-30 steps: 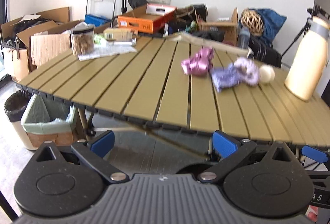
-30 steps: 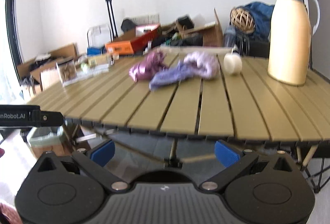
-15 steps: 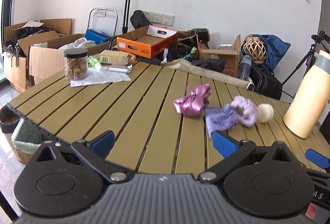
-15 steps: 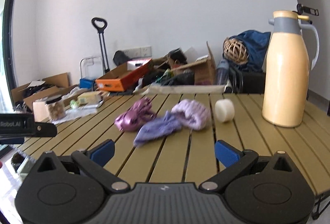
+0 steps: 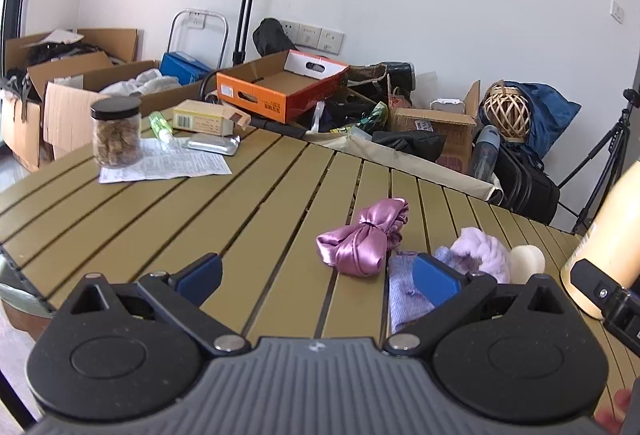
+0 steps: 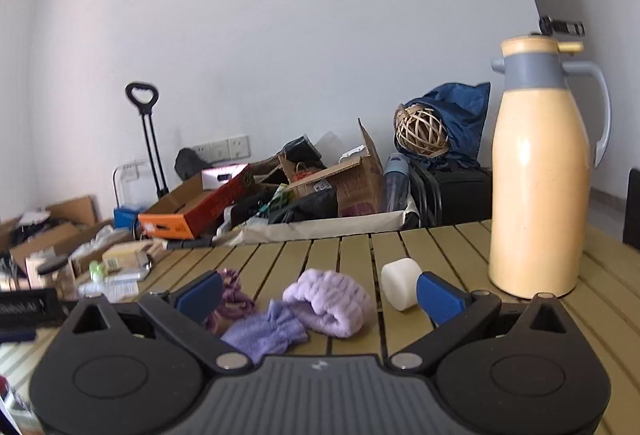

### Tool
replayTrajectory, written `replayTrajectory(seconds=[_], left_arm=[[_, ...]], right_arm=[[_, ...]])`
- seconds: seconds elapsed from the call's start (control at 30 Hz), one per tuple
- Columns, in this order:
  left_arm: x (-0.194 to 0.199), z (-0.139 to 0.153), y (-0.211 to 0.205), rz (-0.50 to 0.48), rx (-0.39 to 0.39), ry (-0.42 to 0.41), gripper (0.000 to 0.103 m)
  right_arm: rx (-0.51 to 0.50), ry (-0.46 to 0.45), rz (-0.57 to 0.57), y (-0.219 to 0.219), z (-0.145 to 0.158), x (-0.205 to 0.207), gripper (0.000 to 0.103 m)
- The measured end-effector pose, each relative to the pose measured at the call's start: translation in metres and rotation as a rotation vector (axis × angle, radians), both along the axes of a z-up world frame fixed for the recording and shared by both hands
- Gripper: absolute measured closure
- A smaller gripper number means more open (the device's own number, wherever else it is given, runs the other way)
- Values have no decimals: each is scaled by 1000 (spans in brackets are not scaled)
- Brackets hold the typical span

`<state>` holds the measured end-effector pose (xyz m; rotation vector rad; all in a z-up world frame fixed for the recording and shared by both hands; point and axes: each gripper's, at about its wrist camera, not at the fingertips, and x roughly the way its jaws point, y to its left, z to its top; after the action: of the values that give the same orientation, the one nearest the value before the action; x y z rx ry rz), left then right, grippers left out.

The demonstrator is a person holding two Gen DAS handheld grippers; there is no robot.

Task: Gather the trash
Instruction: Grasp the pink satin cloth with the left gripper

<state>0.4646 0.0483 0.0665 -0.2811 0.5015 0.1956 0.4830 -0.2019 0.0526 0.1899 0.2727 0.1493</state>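
On the slatted olive table (image 5: 200, 219) lie a shiny pink satin wad (image 5: 362, 237), a lilac fluffy cloth (image 5: 478, 253) with a flatter purple piece (image 5: 404, 291), and a small white cylinder (image 5: 528, 261). My left gripper (image 5: 318, 277) hovers open just short of the pink wad, holding nothing. In the right wrist view the lilac cloth (image 6: 330, 301), the purple piece (image 6: 266, 329), the pink wad (image 6: 234, 299) and the white cylinder (image 6: 400, 283) lie close ahead. My right gripper (image 6: 320, 293) is open and empty, with the lilac cloth between its fingers' line.
A tall cream thermos jug (image 6: 540, 171) stands at the table's right. At the far left are a jar of snacks (image 5: 117, 133), a printed sheet (image 5: 168, 163), a yellow box (image 5: 206, 119) and a foil packet (image 5: 212, 145). Cardboard boxes, bags and a tripod crowd the floor behind.
Both grippers have risen from below the table edge and moved forward over the tabletop, closer to the cloths. Both stay open.
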Motion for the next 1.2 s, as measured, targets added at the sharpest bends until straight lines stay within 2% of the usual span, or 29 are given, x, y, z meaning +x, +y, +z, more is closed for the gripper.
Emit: replayTrajectory(seconds=[0.1,0.23,0.3,0.5,0.63,0.8,1.0,1.2], left_arm=[[21,-6,-2,5,4,15,0],[44,-13,-3,3,27,31,0],[56,-18,-3,4,34,41,0],[91,-29,-2,-5,52,64,0],[111,-38,-2,-15,41,76,0],[135,-51,-5,-26,47,93,0],[156,-66,-13,-54,85,138,0],[159,-71,-14,-70,86,158,3]], right_arm=[[55,16,13,0,-6,16,0],[135,-53,37,-4,-11,26,0],[155,-56,23,-9,-12,34,0],[248,33,11,-26,-26,56,0],[200,119,-75,-26,-34,63,0],[196,201,-79,-31,-41,71,0],[126,218,-81,-26,-45,74,0],[119,217,-85,-25,-48,74,0]])
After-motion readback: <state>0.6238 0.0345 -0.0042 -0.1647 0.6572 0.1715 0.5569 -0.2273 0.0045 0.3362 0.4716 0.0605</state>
